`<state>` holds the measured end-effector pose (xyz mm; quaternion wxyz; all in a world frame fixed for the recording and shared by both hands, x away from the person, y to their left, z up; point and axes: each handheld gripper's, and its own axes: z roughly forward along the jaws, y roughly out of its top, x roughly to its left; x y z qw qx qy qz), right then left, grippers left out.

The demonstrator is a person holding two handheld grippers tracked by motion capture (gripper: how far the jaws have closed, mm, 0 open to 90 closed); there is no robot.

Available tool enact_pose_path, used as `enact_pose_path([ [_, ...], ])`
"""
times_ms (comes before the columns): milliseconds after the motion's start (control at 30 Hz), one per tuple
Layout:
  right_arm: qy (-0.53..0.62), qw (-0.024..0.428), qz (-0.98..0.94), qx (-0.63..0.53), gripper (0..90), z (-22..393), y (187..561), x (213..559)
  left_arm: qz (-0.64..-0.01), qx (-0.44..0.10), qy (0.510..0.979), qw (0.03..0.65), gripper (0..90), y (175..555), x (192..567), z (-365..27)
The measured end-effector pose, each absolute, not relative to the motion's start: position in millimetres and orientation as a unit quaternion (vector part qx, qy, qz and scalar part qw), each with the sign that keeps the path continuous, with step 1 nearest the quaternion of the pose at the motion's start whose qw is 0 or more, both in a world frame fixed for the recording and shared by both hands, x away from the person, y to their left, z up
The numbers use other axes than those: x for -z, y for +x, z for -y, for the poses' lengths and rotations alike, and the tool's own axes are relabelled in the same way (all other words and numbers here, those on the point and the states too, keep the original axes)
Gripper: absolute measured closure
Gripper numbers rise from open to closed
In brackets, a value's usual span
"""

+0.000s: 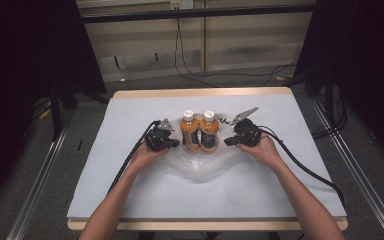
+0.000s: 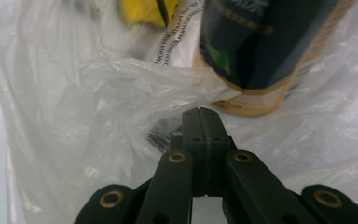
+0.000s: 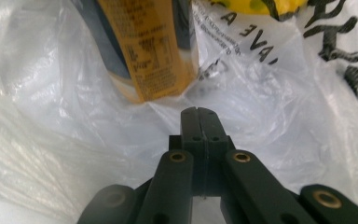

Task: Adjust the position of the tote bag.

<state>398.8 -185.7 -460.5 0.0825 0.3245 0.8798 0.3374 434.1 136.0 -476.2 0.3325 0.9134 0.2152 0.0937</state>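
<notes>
Two orange bottles with white caps, one (image 1: 190, 131) beside the other (image 1: 209, 131), stand upright at the table's middle on a crumpled clear plastic bag (image 1: 200, 169). My left gripper (image 1: 175, 144) lies just left of them, my right gripper (image 1: 228, 142) just right. In the left gripper view the jaws are pressed together at the left gripper (image 2: 200, 112), with a fold of the bag (image 2: 74, 116) drawn to the tip below a dark-labelled bottle (image 2: 261, 46). The right gripper (image 3: 199, 111) is likewise shut on bag film (image 3: 51, 116) under a bottle (image 3: 144, 46).
A pale grey mat (image 1: 130, 115) covers the wooden table. Black cables trail from both grippers toward the table's near edge. The bag carries black printed letters (image 3: 335, 37). Dark curtains and metal rails stand beyond the table's sides.
</notes>
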Motion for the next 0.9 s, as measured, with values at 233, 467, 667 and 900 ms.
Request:
enact_pose_path([
  [233,0.326,0.086,-0.879,-0.337,90.0,190.4,391.4,469.0,-0.237,-0.100,0.907,0.334,90.0,443.9,477.3,-148.0],
  [467,0.331,0.089,-0.880,-0.329,90.0,195.4,385.9,474.5,-0.244,-0.106,0.907,0.326,90.0,445.3,476.3,-158.8],
  [667,0.336,0.093,-0.879,-0.325,90.0,200.6,383.9,474.8,-0.257,-0.110,0.897,0.342,90.0,441.2,478.2,-168.2],
  [900,0.342,0.103,-0.865,-0.352,90.0,206.1,384.0,469.5,-0.258,-0.083,0.877,0.397,90.0,437.1,471.8,-177.0],
])
